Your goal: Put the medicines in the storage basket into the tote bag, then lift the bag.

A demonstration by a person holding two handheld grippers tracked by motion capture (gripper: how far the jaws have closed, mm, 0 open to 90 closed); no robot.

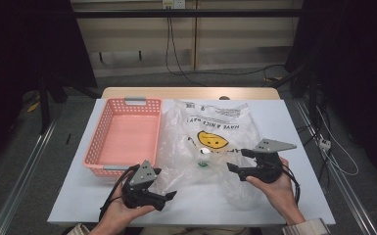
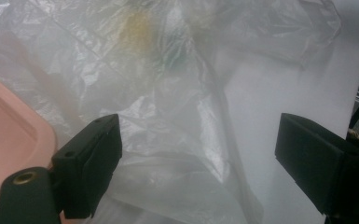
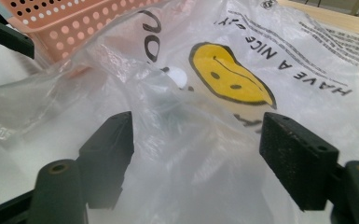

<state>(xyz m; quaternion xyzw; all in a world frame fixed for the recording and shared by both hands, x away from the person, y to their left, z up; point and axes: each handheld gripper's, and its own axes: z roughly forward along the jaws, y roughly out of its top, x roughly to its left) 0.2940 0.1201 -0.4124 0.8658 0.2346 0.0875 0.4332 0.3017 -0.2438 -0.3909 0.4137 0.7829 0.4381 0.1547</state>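
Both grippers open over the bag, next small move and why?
Probably close the left gripper on the plastic bag film lying between its jaws. Both it and the right gripper stand open, pressing nothing, and the bag lies slack beside the pink basket, so nothing is held yet.

A pink perforated basket sits on the white table.

Dim rm: grey floor, pale wall w/ cables, wooden table.
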